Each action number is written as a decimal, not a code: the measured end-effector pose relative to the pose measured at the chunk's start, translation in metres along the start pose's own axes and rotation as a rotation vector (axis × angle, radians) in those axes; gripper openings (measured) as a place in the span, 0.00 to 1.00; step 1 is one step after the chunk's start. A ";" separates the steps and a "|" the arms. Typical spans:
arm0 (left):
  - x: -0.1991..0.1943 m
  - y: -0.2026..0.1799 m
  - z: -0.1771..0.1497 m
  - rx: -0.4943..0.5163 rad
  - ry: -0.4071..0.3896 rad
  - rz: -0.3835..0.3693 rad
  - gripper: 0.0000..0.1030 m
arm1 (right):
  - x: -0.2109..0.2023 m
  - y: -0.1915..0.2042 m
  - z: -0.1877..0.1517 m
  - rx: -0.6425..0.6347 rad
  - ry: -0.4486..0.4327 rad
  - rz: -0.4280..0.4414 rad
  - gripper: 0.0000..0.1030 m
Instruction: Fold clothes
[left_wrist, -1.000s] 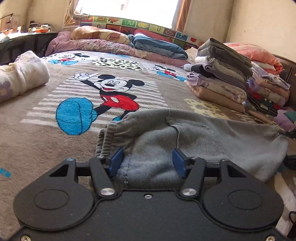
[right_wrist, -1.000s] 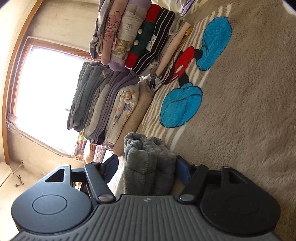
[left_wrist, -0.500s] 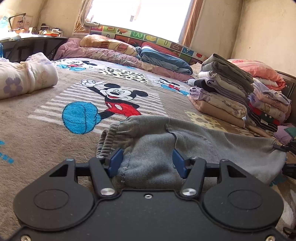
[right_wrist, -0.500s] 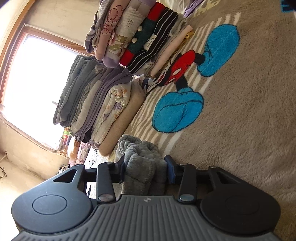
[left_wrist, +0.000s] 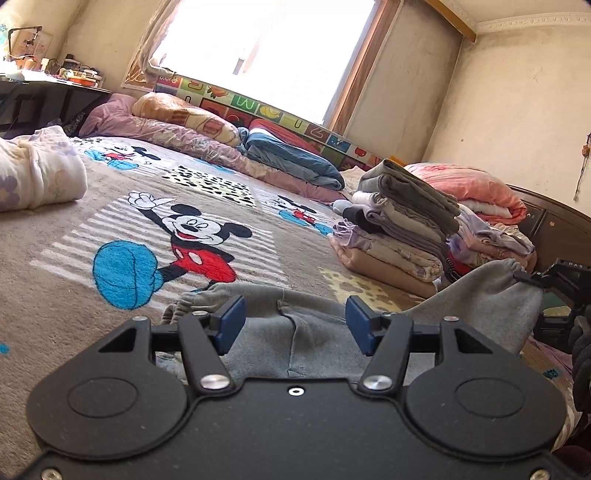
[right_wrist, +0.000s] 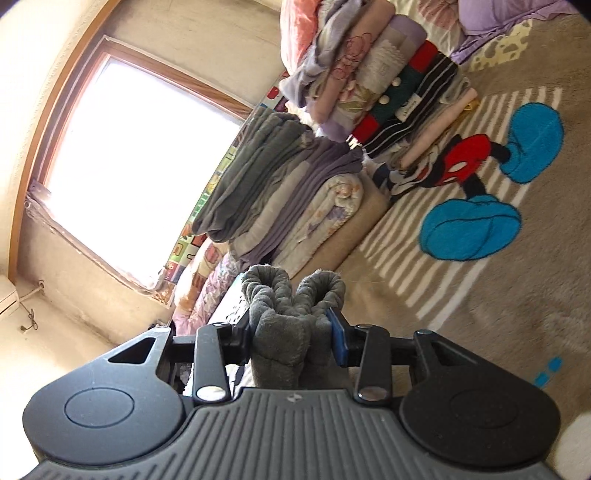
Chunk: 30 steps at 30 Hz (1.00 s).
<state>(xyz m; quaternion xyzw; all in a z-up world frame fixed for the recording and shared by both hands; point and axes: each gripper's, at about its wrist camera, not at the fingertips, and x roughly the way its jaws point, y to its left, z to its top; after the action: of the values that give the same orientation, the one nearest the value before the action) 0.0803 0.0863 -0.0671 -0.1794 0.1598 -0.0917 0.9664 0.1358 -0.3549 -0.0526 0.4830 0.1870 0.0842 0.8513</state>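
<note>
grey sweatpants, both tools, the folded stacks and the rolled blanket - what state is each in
grey sweatpants: partly folded on the bed, cuff end lifted at the right
left tool: open, fingers apart over the waistband, not gripping
right tool: shut on the bunched cuffs
folded stacks: folded, piled in two stacks
rolled blanket: rolled up, lying on the bed

I'm looking at a home bedroom. Bed covered by a brown Mickey Mouse blanket (left_wrist: 155, 206), pillows and rolled quilts (left_wrist: 184, 122) along the far edge under a sunlit window (left_wrist: 258, 51) with curtains. Stacks of folded clothes (left_wrist: 402, 225) sit on the bed, wooden headboard (left_wrist: 554, 229) behind them. Cluttered desk (left_wrist: 48, 79) in the corner, worn plaster walls.
</note>
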 end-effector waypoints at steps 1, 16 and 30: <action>0.000 0.002 0.001 -0.010 -0.004 0.002 0.57 | 0.002 0.008 -0.004 0.000 0.006 0.017 0.40; -0.019 0.057 0.029 -0.240 -0.089 0.070 0.60 | 0.057 0.119 -0.102 -0.254 0.179 0.109 0.39; -0.032 0.098 0.042 -0.377 -0.132 0.115 0.61 | 0.092 0.189 -0.220 -0.745 0.277 0.099 0.39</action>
<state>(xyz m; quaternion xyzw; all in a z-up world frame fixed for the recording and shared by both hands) 0.0766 0.1967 -0.0583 -0.3534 0.1206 0.0071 0.9276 0.1392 -0.0526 -0.0155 0.1335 0.2332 0.2515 0.9298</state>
